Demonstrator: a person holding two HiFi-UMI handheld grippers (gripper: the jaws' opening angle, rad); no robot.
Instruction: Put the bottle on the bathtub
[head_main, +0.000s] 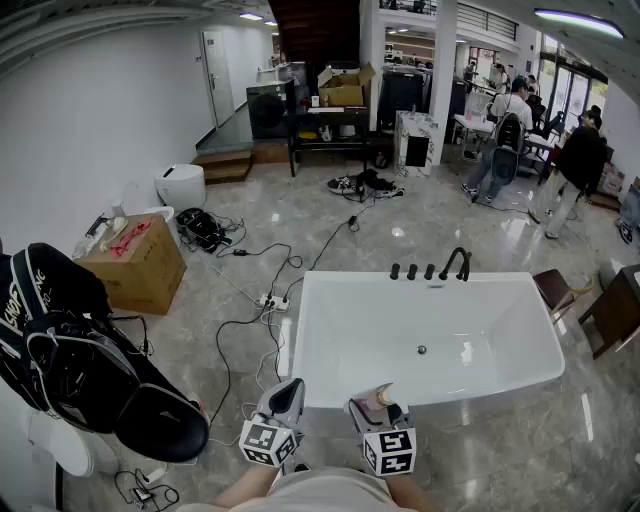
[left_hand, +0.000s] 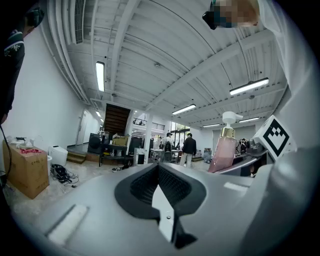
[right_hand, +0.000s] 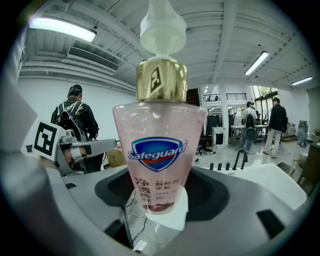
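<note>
A clear pink soap bottle with a gold collar and a white pump stands upright between the jaws of my right gripper, which is shut on its lower body. From the head view the bottle and right gripper hover just short of the near wall of the white bathtub. My left gripper is beside it on the left, jaws together and empty. The left gripper view catches the bottle off to its right. Part of the tub rim shows in the right gripper view.
A black faucet and knobs sit on the tub's far rim. A black golf bag leans at the left, with a cardboard box and floor cables behind it. Brown stools stand right of the tub. People stand far back.
</note>
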